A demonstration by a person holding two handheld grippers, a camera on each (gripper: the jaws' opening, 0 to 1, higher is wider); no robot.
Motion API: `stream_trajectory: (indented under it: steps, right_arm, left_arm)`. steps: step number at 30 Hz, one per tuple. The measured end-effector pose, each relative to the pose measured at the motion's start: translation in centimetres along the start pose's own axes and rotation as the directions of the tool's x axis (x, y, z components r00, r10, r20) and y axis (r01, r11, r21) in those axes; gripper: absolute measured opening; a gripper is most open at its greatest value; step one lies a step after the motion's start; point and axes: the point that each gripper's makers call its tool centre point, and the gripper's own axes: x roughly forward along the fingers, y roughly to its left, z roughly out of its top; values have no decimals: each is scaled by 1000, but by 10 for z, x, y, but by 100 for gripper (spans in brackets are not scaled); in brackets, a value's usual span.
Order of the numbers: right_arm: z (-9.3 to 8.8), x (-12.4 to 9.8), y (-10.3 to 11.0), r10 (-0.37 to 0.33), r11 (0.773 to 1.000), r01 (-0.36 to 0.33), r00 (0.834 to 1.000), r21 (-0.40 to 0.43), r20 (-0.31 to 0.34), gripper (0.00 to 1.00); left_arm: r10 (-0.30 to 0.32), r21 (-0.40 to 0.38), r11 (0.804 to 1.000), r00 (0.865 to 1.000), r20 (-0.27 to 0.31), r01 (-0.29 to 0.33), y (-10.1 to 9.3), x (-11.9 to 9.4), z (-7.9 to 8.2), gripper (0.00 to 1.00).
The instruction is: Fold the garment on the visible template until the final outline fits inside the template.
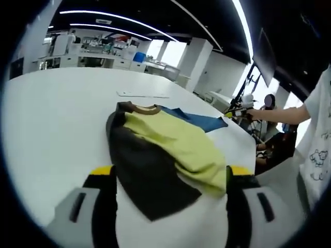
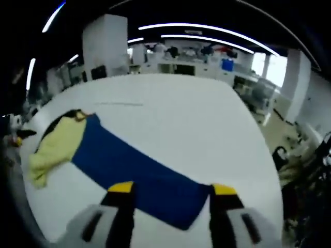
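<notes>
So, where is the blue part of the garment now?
In the right gripper view, the blue part lies on the white table, right of the yellow part, reaching between the right gripper's fingers.

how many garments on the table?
1. The shirt lies on the white table: yellow and dark panels between the left hand-held gripper jaws, its blue part reaching the right hand-held gripper. More could lie outside both views.

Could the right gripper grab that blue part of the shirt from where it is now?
Probably yes. In the right gripper view the right gripper has its jaws spread wide, and the blue part of the garment lies flat on the white table right between them, with nothing in the way.
</notes>
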Motion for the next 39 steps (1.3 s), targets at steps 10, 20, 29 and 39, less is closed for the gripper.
stream_trajectory:
  steps: [10,20,29,39]
  right_arm:
    - [1,-19,34,67,994,-64,997,-88,35,99]
    - [11,-38,66,115,988,-107,990,-109,80,99]
    - [0,-49,83,141,987,-134,986,-89,86,99]
    - [-14,-60,80,131,991,-128,987,-40,97,96]
  left_arm:
    - [-14,38,999,1000,-20,14,-6,0,-7,84]
    - [84,251,967,989,-120,-52,-6,-6,-33,68]
    - [108,348,937,974,-199,-33,-12,-5,-65,47]
    - [183,415,906,961,-208,-82,0,-5,-76,32]
